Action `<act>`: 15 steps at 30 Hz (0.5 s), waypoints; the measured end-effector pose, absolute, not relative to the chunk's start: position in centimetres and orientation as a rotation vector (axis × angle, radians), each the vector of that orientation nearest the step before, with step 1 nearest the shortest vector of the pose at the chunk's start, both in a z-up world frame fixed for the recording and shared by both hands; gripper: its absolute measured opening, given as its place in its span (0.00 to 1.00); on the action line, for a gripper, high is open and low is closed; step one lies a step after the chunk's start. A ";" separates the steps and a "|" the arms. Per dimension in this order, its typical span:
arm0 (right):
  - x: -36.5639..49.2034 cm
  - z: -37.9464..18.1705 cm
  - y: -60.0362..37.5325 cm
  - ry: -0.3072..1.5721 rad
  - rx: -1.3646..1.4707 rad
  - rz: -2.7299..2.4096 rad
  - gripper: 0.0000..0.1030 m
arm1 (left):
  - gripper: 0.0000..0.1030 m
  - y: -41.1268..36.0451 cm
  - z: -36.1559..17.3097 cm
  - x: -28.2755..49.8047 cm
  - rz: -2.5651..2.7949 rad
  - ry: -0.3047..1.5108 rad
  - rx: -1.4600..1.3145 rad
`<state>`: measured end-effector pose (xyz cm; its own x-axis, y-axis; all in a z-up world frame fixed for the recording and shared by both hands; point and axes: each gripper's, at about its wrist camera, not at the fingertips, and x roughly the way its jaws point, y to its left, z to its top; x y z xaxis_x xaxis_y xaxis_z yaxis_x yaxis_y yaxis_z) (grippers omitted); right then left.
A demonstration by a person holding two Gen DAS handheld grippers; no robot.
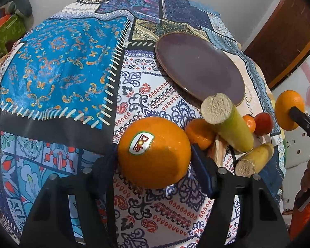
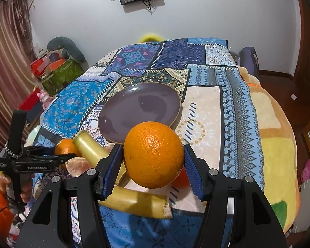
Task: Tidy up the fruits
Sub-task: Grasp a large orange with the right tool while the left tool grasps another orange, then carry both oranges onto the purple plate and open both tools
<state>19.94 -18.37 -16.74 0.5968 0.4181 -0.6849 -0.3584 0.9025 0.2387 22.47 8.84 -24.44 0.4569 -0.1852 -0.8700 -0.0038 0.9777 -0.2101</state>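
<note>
A large orange with a white sticker (image 1: 154, 153) sits low over the patterned cloth, and my left gripper (image 1: 154, 154) is shut on it, blue pads against both sides. In the right wrist view the same orange (image 2: 65, 145) shows at the left gripper's tips (image 2: 71, 155). My right gripper (image 2: 153, 160) is shut on a second big orange (image 2: 153, 155), held up off the cloth in front of the purple plate (image 2: 138, 111). From the left wrist view that orange (image 1: 289, 109) hangs at the far right, beyond the plate's (image 1: 196, 66) near rim.
A fruit pile lies right of the left gripper: two cut cane stalks (image 1: 227, 122) (image 1: 254, 161), small oranges (image 1: 200, 133) (image 1: 249, 123), a red fruit (image 1: 263, 123), a peeled citrus piece (image 2: 76, 167). One stalk (image 2: 138, 202) lies under the right gripper. The cloth falls away at the right.
</note>
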 end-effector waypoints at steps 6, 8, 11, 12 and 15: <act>21.3 -16.3 -18.1 0.793 0.059 0.452 0.54 | 0.66 9.8 -21.5 22.4 -0.081 1.005 -0.187; 21.9 -15.9 -17.9 0.781 0.057 0.454 0.54 | 0.66 10.0 -20.3 22.5 -0.078 0.970 -0.180; 22.7 -15.4 -17.7 0.762 0.048 0.453 0.54 | 0.66 10.1 -18.1 23.4 -0.080 0.915 -0.173; 23.1 -15.2 -17.6 0.751 0.043 0.451 0.54 | 0.66 10.1 -17.7 23.7 -0.080 0.903 -0.170; 24.0 -14.5 -17.3 0.722 0.033 0.448 0.54 | 0.66 9.8 -16.3 24.8 -0.081 0.866 -0.156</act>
